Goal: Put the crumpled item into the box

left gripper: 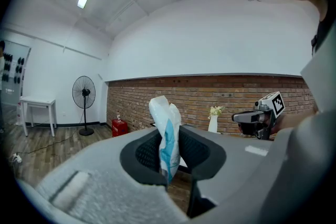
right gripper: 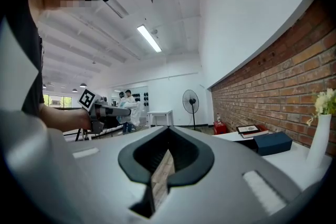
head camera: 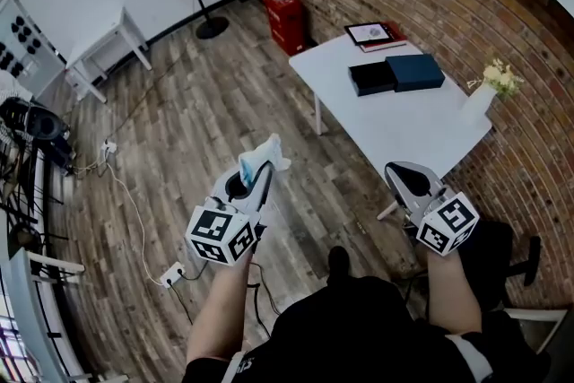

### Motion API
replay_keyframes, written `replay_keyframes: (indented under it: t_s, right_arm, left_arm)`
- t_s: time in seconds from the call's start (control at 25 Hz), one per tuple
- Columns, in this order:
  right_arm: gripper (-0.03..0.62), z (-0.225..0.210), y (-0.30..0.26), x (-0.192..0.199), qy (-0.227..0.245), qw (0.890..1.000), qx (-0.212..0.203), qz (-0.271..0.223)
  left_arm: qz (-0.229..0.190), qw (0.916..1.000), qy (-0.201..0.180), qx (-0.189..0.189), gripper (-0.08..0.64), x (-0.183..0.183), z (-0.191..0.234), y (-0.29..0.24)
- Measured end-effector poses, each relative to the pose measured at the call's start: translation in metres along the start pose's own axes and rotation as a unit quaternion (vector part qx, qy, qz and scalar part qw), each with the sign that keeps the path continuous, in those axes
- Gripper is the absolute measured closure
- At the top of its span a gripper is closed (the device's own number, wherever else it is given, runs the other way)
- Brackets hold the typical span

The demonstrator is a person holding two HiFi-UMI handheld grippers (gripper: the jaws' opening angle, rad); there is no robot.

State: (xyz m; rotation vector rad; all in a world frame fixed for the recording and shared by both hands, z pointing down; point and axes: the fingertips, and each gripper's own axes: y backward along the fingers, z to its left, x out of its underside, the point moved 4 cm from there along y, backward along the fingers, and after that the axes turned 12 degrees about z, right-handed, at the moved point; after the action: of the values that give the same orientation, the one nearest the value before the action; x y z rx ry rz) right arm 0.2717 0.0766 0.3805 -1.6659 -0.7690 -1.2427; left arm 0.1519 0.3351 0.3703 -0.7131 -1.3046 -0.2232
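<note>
Carry with a firm pinch: left hand-held gripper (head camera: 258,173) clamped on the crumpled item (head camera: 265,153), a white and blue wad caught between the pads, high over the wooden floor (head camera: 188,121) and well apart from the counter (head camera: 408,130). Bring it level toward the box (head camera: 372,78), apparently the dark open tray just beside the blue lid (head camera: 414,73). Come in above the rim, then lower before letting go, to stop so light a wad drifting wide. Leave the right hand-held gripper (head camera: 401,175) out of it, jaws drawn together on nothing. Seen along the left jaws, stands upright, long axis running top to bottom, upper end poking clear above the pads and tipping slightly left, lower end tucked down between them.
</note>
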Motion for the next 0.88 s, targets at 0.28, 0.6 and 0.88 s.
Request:
replay_keyframes:
  t_s: [0.28,0.6,0.88]
  right_arm:
    - [0.592,-0.066,-0.011,-0.01,-0.019,1.0,0.007,-0.014]
    - [0.592,-0.102,-0.021,0.003,-0.039,0.999,-0.017,-0.013]
    - [0.592,-0.125,-0.032,0.004,-0.061,0.998,-0.003,-0.012]
  left_arm:
    - [0.012,0.9998,-0.011,0.006,0.492,-0.031,0.004,-0.059]
    - [0.01,0.9996,-0.026,0.01,0.492,-0.051,-0.008,-0.102]
    - [0.022,0.9991,-0.015,0.032,0.491,-0.05,0.004,-0.14]
